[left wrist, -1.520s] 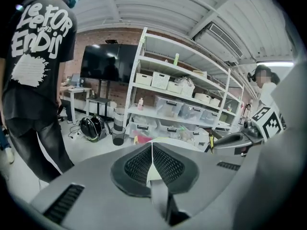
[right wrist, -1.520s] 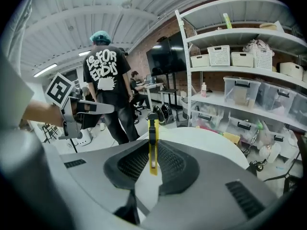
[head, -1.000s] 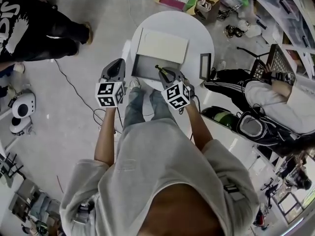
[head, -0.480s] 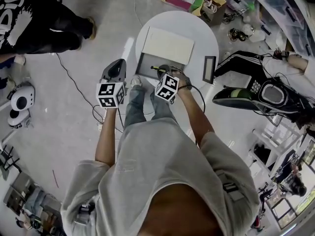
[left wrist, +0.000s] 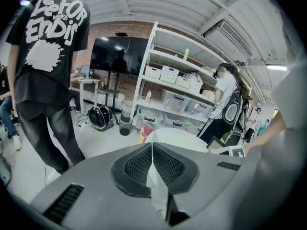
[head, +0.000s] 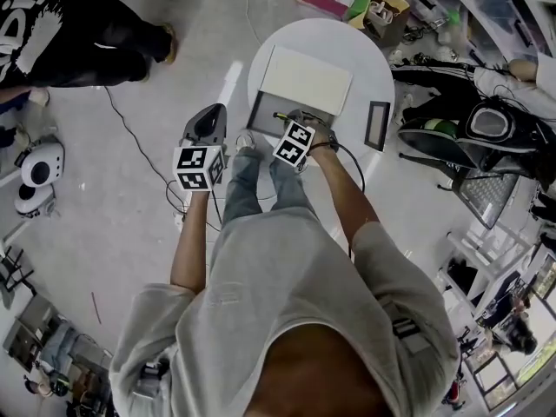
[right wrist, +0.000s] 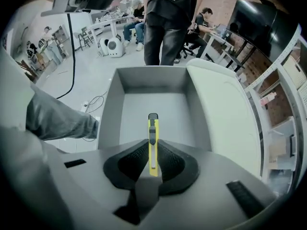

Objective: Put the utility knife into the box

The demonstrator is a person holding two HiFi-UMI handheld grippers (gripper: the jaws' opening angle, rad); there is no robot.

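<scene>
My right gripper (right wrist: 152, 153) is shut on a yellow utility knife (right wrist: 152, 140), which sticks out forward over the open grey box (right wrist: 152, 108). In the head view the right gripper (head: 294, 130) hovers at the near edge of the box (head: 269, 113) on the round white table (head: 365, 55), with the knife (head: 284, 116) pointing left across the box. The box's pale lid (head: 307, 80) lies flat behind it. My left gripper (head: 203, 127) hangs off the table's left side over the floor, and its jaws (left wrist: 152, 163) are shut with nothing between them.
A small dark framed panel (head: 379, 125) lies on the table's right part. A person in black (head: 78, 24) stands at the upper left, and another person (head: 486, 102) sits at the right. Cables (head: 139, 159) trail on the floor, and shelves with bins (left wrist: 177, 90) line the far wall.
The right gripper with the knife has moved slightly left and forward toward the box's near edge. The left gripper has hardly moved. The head camera has shifted, so the scene slid rightward.
</scene>
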